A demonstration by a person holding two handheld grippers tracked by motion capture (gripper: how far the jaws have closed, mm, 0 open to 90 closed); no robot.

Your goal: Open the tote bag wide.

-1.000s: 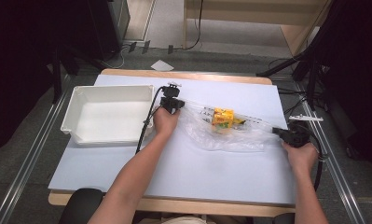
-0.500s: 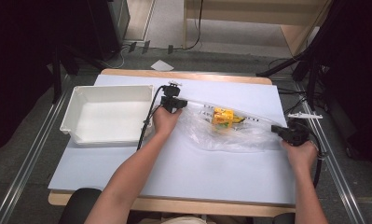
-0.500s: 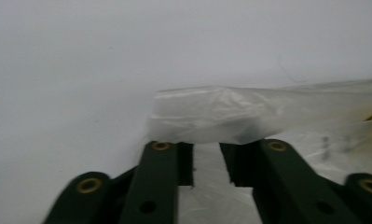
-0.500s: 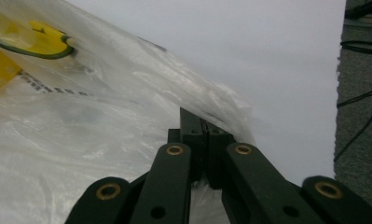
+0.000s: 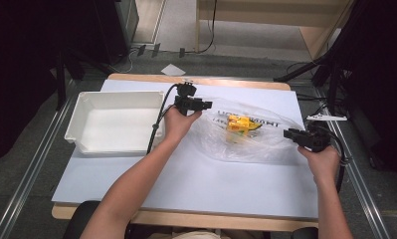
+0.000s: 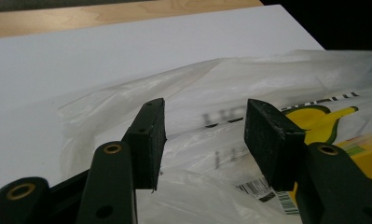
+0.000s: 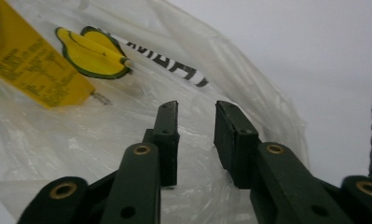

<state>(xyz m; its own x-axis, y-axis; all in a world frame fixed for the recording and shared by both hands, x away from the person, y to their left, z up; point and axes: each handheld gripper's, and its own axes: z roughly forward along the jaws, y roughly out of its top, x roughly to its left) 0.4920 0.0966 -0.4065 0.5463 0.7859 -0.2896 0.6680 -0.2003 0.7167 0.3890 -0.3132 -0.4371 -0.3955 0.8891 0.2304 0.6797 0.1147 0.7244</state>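
We see little change from a moment ago: our left gripper [image 5: 206, 105] stands wide apart over the plastic bag [image 5: 246, 137] holding the yellow packet [image 5: 240, 123] mid-table, while our right gripper [image 5: 289, 133], narrowly parted, meets its right edge

A clear plastic bag [image 5: 246, 137] lies flat and crumpled on the white desk [image 5: 186, 174], toward its right half. Black lettering and a yellow-green printed figure mark the bag's upper face. Inside it sits a yellow packet [image 5: 239, 123] with small dark print, lying near the bag's far edge.
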